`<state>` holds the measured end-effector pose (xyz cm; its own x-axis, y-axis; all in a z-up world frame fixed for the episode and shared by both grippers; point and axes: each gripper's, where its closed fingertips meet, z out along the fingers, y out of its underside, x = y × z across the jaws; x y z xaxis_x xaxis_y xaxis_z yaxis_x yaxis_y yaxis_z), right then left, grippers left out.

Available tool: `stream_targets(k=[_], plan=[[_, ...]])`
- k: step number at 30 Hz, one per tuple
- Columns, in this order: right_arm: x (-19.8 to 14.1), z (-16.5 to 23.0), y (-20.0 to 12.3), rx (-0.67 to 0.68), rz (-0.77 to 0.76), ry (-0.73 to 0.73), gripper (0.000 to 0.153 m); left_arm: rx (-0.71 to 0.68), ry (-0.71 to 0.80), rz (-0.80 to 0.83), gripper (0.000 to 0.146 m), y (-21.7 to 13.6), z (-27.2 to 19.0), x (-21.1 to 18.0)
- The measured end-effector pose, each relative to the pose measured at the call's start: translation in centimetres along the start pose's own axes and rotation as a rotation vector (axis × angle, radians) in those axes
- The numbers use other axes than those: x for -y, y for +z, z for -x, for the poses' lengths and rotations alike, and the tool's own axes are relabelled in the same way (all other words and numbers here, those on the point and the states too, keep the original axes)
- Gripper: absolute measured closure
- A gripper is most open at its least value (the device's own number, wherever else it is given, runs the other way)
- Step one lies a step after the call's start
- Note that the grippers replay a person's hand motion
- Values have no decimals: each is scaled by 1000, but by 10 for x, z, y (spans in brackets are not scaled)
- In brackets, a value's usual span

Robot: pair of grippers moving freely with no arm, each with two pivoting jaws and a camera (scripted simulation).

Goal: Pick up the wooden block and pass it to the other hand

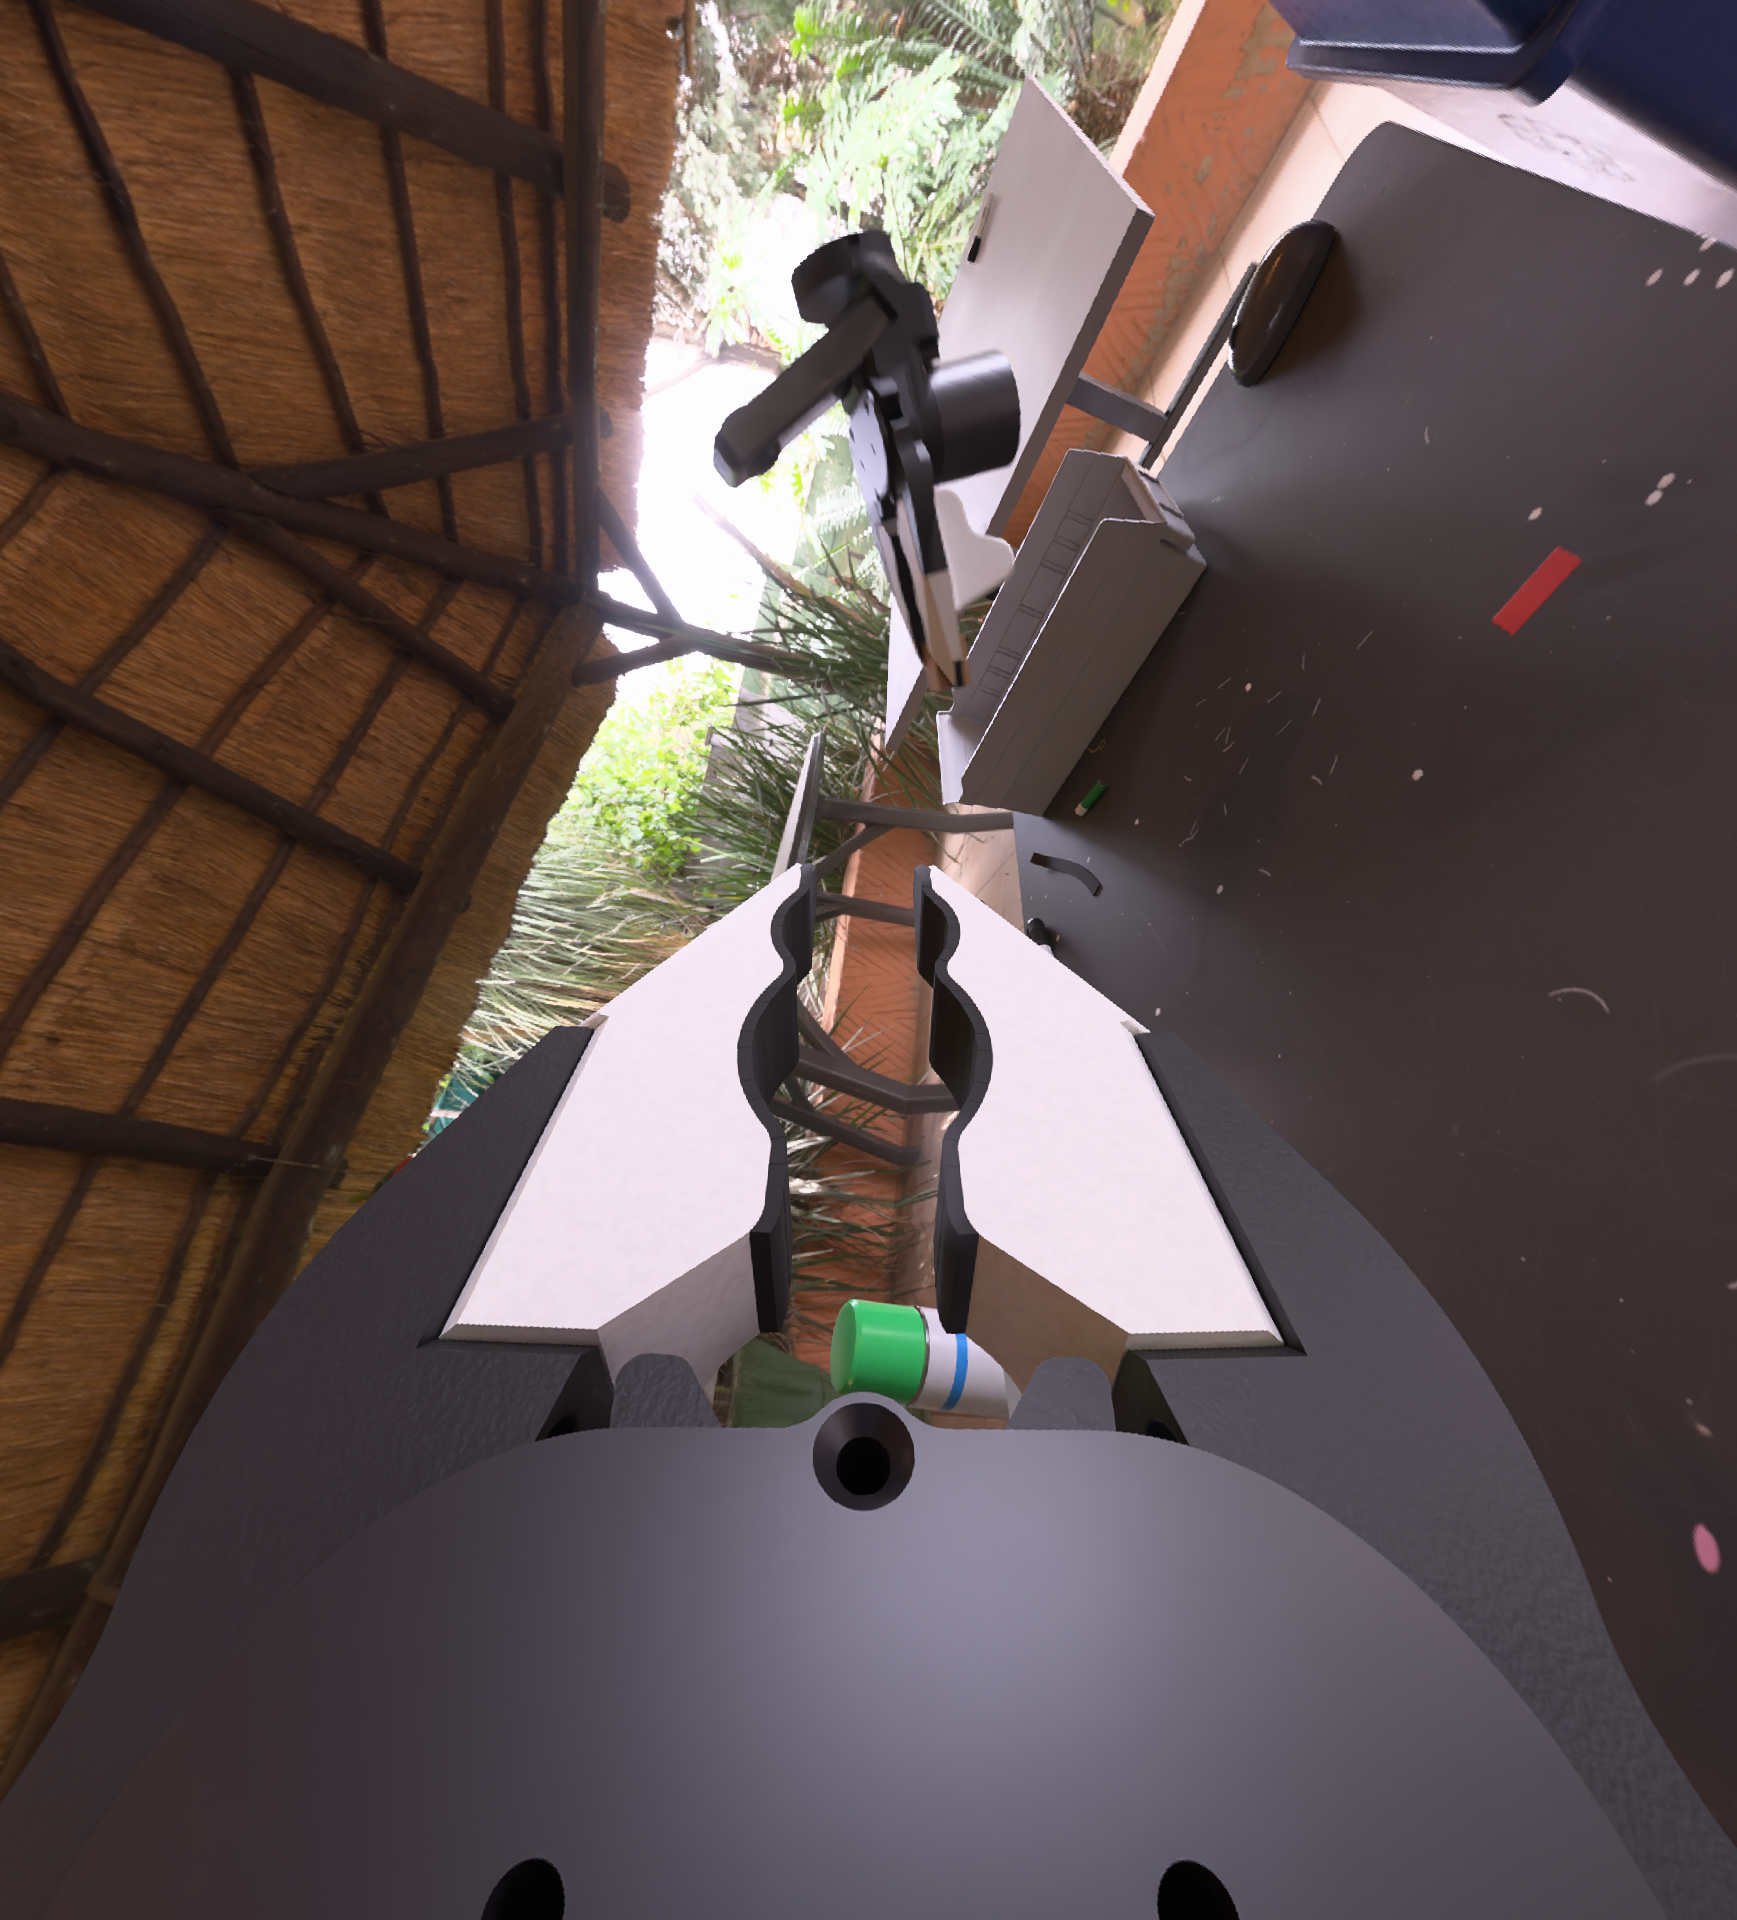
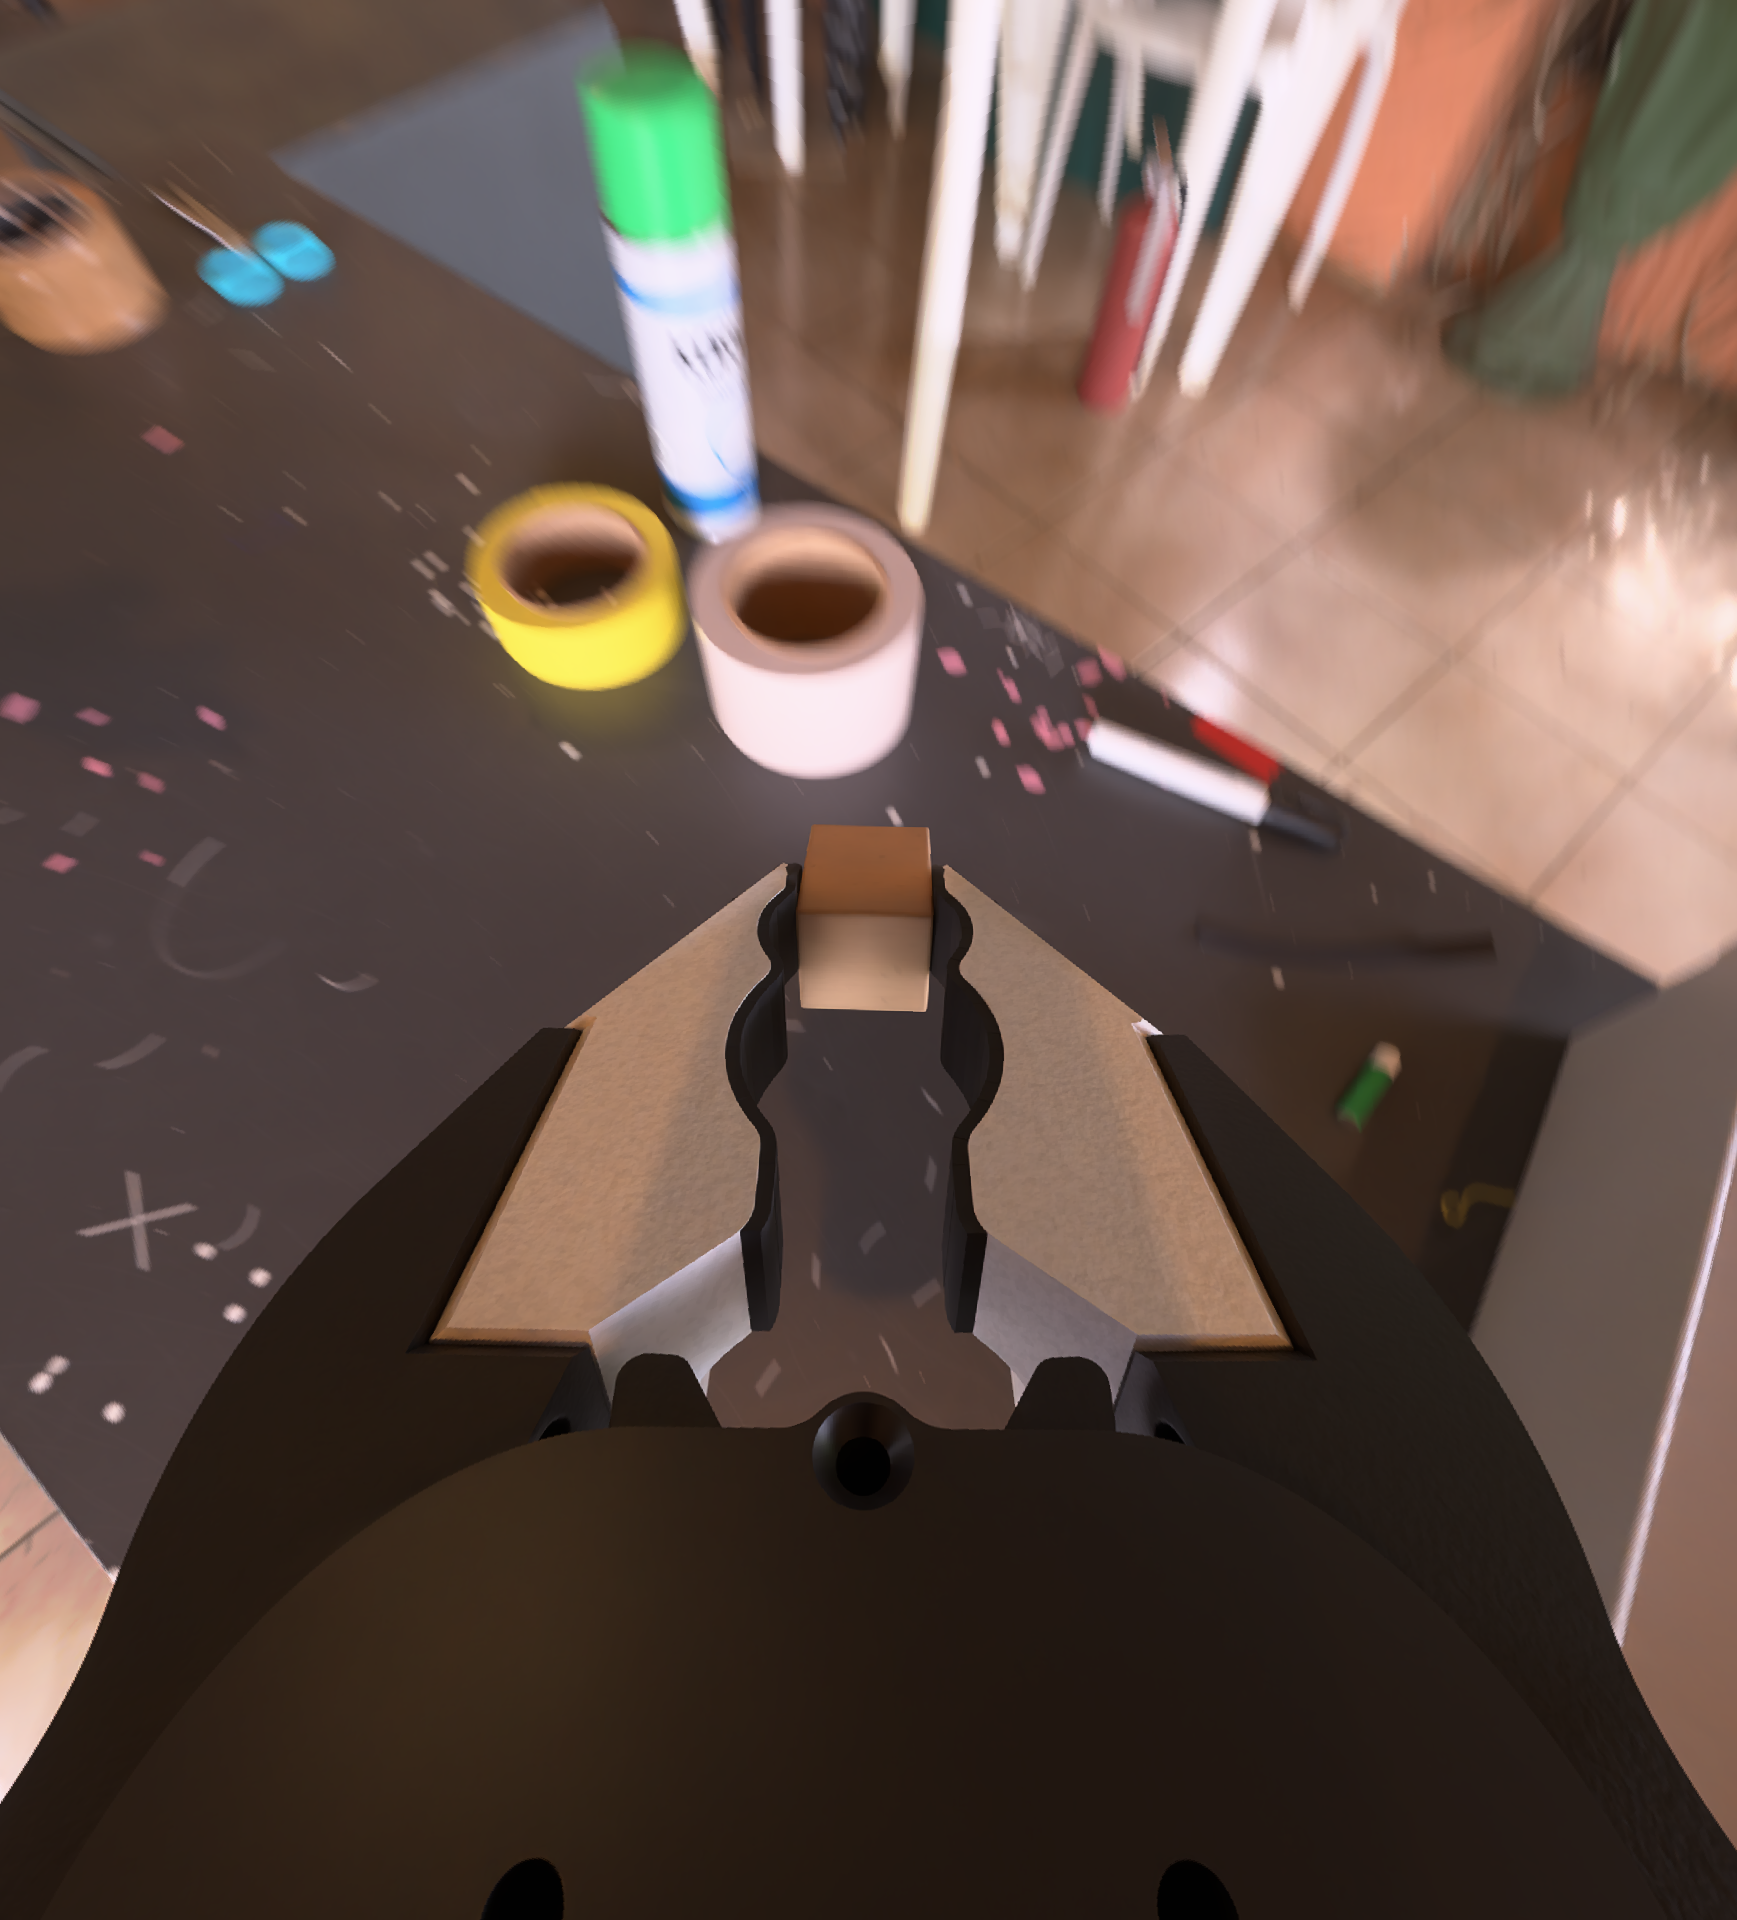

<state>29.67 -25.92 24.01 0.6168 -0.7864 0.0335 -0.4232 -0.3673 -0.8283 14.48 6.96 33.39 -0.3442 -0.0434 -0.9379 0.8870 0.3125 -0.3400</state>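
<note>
Fingers of the right gripper [image 2: 866,914] are closed narrowly on the wooden block [image 2: 864,925], pinching it between their tips, lifted clear above the dark table [image 2: 324,935]. Beyond the block stand a white tape roll [image 2: 810,665] and, just to its left, a yellow tape roll [image 2: 578,601], the two nearly touching. Right of them, near the table's edge, lies a red and white marker [image 2: 1207,774], and a small green item [image 2: 1368,1084] rests nearer the right edge. Behind the rolls a spray can [image 2: 677,301] with a green cap stands upright; far left are a brown cup [image 2: 43,260] and blurred blue-handled scissors [image 2: 261,260].

In the left wrist view the left gripper [image 1: 864,914] is tilted sideways, its fingers set narrowly apart with nothing between them. The green-capped can shows near its base. Farther off the right gripper hangs beside a grey tray [image 1: 1072,644] on the table.
</note>
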Motion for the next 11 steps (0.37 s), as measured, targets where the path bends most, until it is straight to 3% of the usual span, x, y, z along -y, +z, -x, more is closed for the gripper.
stream_targets(k=[6, 11], plan=[[-92, -60, 55, -48, 341, 53, 129, -6, 7, -8, 139, 14, -2, 10], [-144, -79, 88, -9, 556, -46, 129, -23, 16, -3, 146, 19, -6, 12]])
